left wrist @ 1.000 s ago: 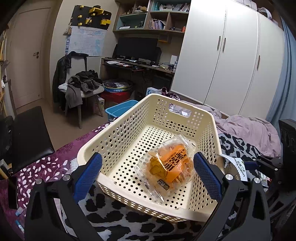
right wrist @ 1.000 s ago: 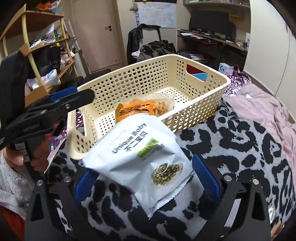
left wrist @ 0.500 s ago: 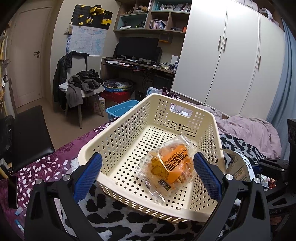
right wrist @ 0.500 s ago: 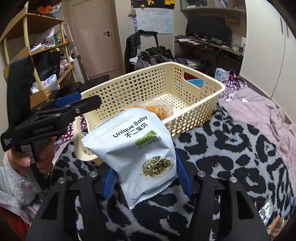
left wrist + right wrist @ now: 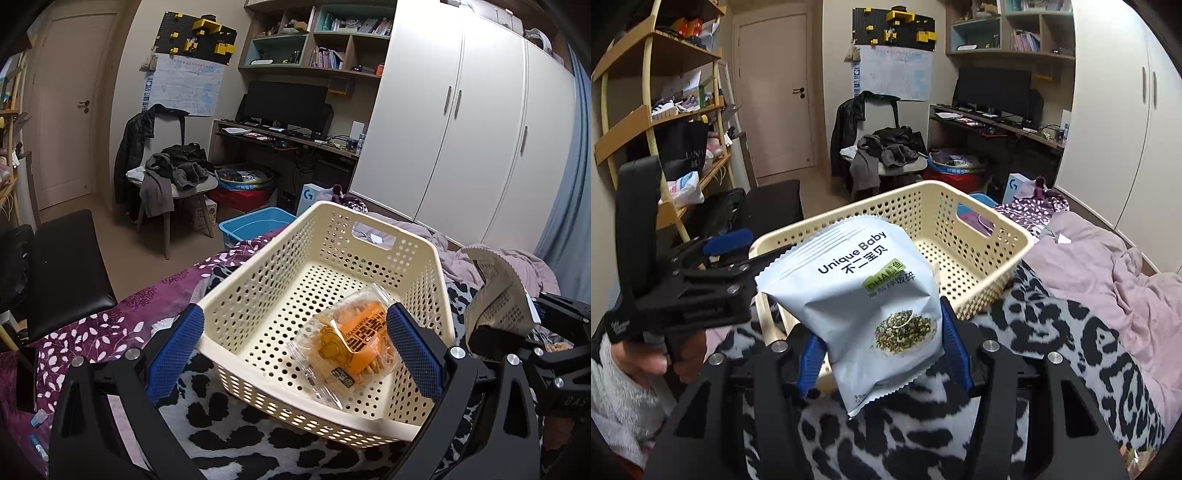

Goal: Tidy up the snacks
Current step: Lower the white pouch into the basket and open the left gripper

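The left gripper [image 5: 293, 349] is held with its blue-padded fingers [image 5: 176, 349] wide apart, nothing between them being gripped; they frame the near end of the basket [image 5: 258, 266] from above. In the right wrist view the same gripper [image 5: 701, 273] is seen at the left, gripped by a hand [image 5: 657, 363] in a pale fuzzy sleeve [image 5: 617, 402], beside the basket's near left corner. The cream perforated basket [image 5: 979, 236] is set on a leopard-print blanket [image 5: 1052, 332]. An orange pack [image 5: 351, 341] lies inside on the basket floor, toward the near right corner, tilted. The right gripper [image 5: 882, 360] is clamped on a white bag [image 5: 864, 295], its blue fingers [image 5: 951, 341] pressed against the bag's lower sides. The bag is held upright, off the blanket, just before the basket's near rim. From the left wrist view the bag [image 5: 498, 295] is seen outside the basket's right wall
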Motion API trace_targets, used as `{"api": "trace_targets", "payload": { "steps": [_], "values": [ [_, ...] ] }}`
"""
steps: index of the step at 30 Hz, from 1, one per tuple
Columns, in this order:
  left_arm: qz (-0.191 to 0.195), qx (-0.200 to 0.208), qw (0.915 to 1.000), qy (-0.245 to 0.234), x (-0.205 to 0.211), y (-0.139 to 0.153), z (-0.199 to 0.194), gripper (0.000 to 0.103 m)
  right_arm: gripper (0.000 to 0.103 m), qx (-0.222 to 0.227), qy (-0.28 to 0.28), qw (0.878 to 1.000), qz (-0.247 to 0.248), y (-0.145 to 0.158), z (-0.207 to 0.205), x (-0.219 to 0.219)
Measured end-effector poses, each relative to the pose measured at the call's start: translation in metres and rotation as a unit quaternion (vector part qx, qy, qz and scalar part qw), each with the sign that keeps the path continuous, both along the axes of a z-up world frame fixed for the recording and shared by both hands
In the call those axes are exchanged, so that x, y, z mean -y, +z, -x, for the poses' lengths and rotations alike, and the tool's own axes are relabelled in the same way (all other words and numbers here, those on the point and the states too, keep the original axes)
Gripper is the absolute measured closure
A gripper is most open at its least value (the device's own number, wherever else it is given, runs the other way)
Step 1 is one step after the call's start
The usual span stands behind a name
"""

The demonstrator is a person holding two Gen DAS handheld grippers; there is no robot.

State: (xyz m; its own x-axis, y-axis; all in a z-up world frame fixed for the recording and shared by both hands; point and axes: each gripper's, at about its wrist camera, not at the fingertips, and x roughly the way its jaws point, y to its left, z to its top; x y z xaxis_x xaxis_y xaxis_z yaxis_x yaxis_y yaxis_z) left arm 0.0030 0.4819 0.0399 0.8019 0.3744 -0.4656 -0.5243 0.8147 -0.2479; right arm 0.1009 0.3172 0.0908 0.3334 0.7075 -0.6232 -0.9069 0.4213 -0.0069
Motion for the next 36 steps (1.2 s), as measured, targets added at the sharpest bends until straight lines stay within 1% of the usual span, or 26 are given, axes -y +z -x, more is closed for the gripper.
{"api": "trace_targets", "payload": {
  "steps": [6, 7, 9, 10, 11, 14, 20, 27, 36],
  "values": [
    [0.004, 0.007, 0.9997, 0.022, -0.012, 0.002, 0.009, 0.003, 0.047, -0.014, 0.003, 1.000, -0.015, 0.002, -0.004, -0.026],
    [0.003, 0.007, 0.9996, 0.025, -0.014, 0.002, 0.010, 0.003, 0.045, -0.014, 0.002, 1.000, -0.017, 0.002, -0.004, -0.030],
    [0.003, 0.008, 0.9996, 0.029, -0.016, 0.002, 0.012, 0.003, 0.031, -0.016, -0.003, 1.000, -0.021, 0.001, -0.005, -0.035],
    [0.004, 0.008, 0.9995, 0.030, -0.017, 0.002, 0.013, 0.003, 0.019, -0.020, -0.011, 0.999, -0.026, 0.000, -0.007, -0.036],
    [0.003, 0.009, 0.9994, 0.032, -0.018, 0.003, 0.013, 0.003, 0.016, -0.025, -0.014, 0.999, -0.032, 0.000, -0.008, -0.036],
    [0.000, 0.009, 0.9993, 0.037, -0.020, 0.003, 0.014, 0.003, 0.016, -0.039, -0.016, 0.998, -0.038, 0.000, -0.011, -0.032],
    [-0.002, 0.008, 0.9996, 0.028, -0.015, 0.003, 0.012, 0.003, 0.016, -0.051, -0.037, 0.997, -0.046, -0.004, -0.012, -0.011],
    [-0.008, 0.009, 0.9998, 0.018, -0.006, 0.008, 0.008, 0.003, 0.016, -0.075, -0.084, 0.991, -0.071, -0.012, -0.010, 0.040],
    [-0.031, 0.006, 0.9995, -0.007, 0.021, 0.019, -0.001, 0.003, 0.016, -0.095, -0.133, 0.983, -0.087, -0.023, 0.005, 0.097]
  ]
}}
